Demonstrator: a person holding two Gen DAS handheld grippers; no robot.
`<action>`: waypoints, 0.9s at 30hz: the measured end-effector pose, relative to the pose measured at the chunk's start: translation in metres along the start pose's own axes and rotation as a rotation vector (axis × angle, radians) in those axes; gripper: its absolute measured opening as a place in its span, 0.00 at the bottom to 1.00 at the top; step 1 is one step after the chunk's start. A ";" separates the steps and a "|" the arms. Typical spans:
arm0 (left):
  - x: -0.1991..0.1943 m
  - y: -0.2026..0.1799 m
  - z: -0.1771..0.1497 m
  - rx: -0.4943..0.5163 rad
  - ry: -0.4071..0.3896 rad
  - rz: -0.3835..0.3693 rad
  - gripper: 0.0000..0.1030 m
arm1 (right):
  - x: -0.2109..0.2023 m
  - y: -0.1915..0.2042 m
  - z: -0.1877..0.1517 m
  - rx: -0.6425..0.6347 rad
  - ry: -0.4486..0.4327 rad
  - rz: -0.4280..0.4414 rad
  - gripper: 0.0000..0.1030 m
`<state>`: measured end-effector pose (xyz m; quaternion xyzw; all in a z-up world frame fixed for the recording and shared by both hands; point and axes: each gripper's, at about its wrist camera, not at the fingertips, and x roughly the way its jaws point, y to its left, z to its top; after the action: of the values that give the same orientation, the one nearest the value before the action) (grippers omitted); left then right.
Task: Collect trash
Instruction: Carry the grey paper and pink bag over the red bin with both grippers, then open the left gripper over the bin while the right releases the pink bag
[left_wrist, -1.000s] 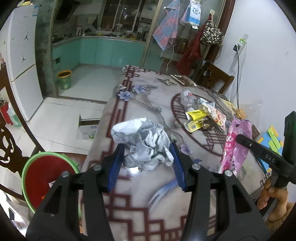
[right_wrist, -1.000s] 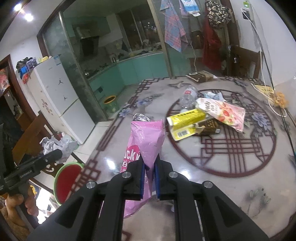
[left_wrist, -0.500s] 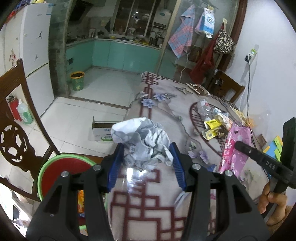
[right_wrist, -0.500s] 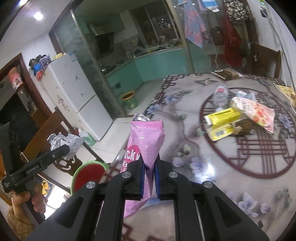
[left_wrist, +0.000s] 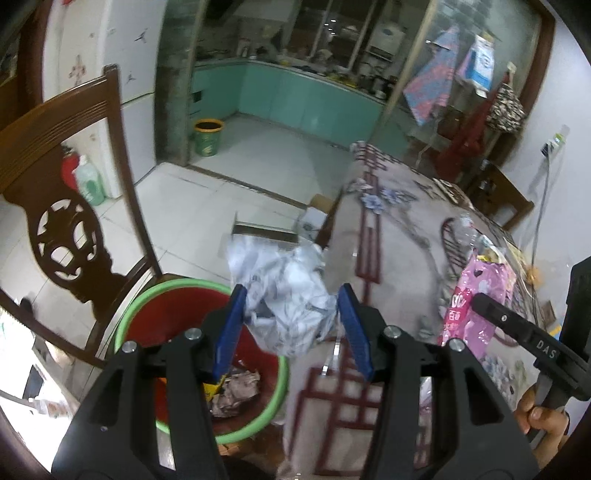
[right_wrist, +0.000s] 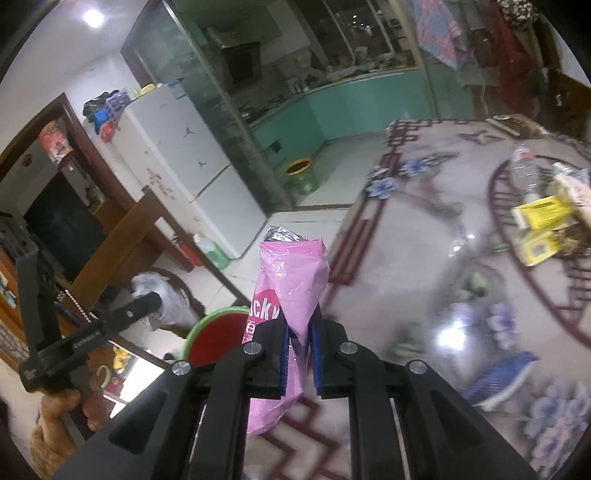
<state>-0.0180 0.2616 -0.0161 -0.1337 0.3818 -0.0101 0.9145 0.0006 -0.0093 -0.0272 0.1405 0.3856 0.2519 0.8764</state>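
The left tool (left_wrist: 291, 325) is clamped on a crumpled ball of white and grey paper (left_wrist: 284, 291), its blue-padded fingers (left_wrist: 229, 328) pressing the wad from both sides. In the left wrist view the paper hangs in the air at the edge of the bench (left_wrist: 388, 258), partly over the red bin with a green rim (left_wrist: 177, 317) that stands on the floor beside a carved wooden chair (left_wrist: 62, 221). Some rubbish already lies in the bottom of the bin, including a yellow scrap and a greyish crumpled piece (left_wrist: 236, 387). The right tool (right_wrist: 299, 347) is closed tightly on a pink snack bag (right_wrist: 291, 288), pinching it low down so that the bag's torn top, with silver foil lining showing, stands upright above the fingers. The bag is held above the patterned bench top near its edge, and the red bin (right_wrist: 218, 336) shows beyond it on the floor. In the right wrist view the left tool (right_wrist: 147, 306) appears off to the side with its paper wad (right_wrist: 155, 295). Farther along the bench lie more items: a clear plastic bottle (right_wrist: 524, 170), yellow packets (right_wrist: 543, 214) and another wrapper at the frame's edge. A cardboard box (left_wrist: 266, 232) sits on the white tiled floor, and a small green and yellow bin (left_wrist: 208, 136) stands near the kitchen entrance.
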 end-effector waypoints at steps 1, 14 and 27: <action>0.000 0.004 0.000 -0.006 0.000 0.008 0.48 | 0.004 0.003 0.000 0.002 0.002 0.009 0.11; 0.003 0.035 0.005 -0.075 -0.025 0.096 0.47 | 0.086 0.068 -0.016 -0.048 0.126 0.115 0.11; 0.004 0.044 0.009 -0.105 -0.022 0.135 0.47 | 0.126 0.089 -0.019 -0.088 0.170 0.128 0.12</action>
<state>-0.0127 0.3058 -0.0246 -0.1555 0.3800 0.0730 0.9089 0.0296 0.1350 -0.0771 0.1046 0.4374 0.3351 0.8279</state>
